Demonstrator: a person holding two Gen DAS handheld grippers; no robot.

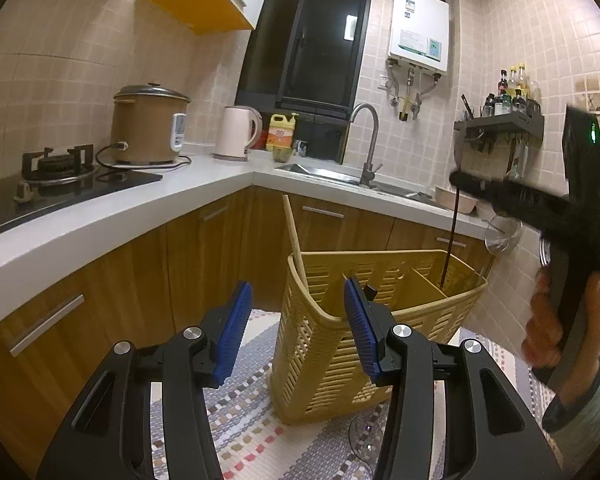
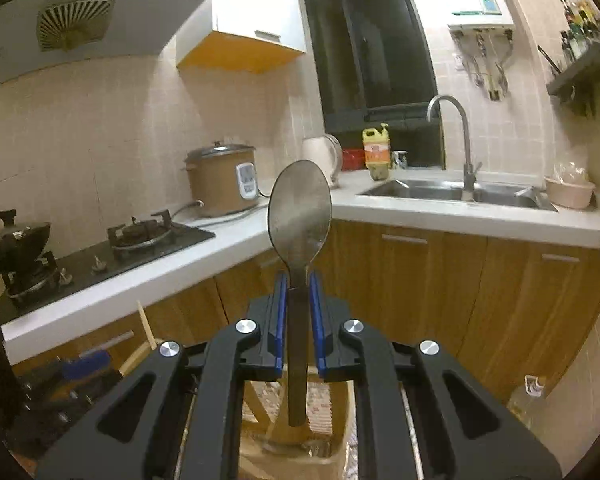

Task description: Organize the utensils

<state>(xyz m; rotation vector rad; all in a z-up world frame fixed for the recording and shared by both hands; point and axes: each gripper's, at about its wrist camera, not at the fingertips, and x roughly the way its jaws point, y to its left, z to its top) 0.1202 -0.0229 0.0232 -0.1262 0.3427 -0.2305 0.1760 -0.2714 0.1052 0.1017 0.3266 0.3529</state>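
A yellow slotted utensil basket (image 1: 380,320) hangs tilted over the rug, its near corner between the blue pads of my left gripper (image 1: 298,308). A pale wooden chopstick (image 1: 294,228) leans in its left compartment. My right gripper (image 2: 299,292), held by a person's hand (image 1: 560,320), is shut on the neck of a metal spoon (image 2: 300,208), bowl upward. In the left wrist view this right gripper (image 1: 458,180) hovers above the basket's right end. The spoon's dark handle (image 1: 449,240) reaches down into the right compartment. The right wrist view shows the basket (image 2: 332,412) blurred below the jaws.
A white L-shaped counter (image 1: 220,178) carries a gas stove (image 1: 60,164), rice cooker (image 1: 148,124), kettle (image 1: 236,132) and a sink with faucet (image 1: 366,144). A wall shelf with bottles (image 1: 500,120) hangs on the right. Wooden cabinets (image 1: 204,260) and a patterned rug (image 1: 252,420) lie below.
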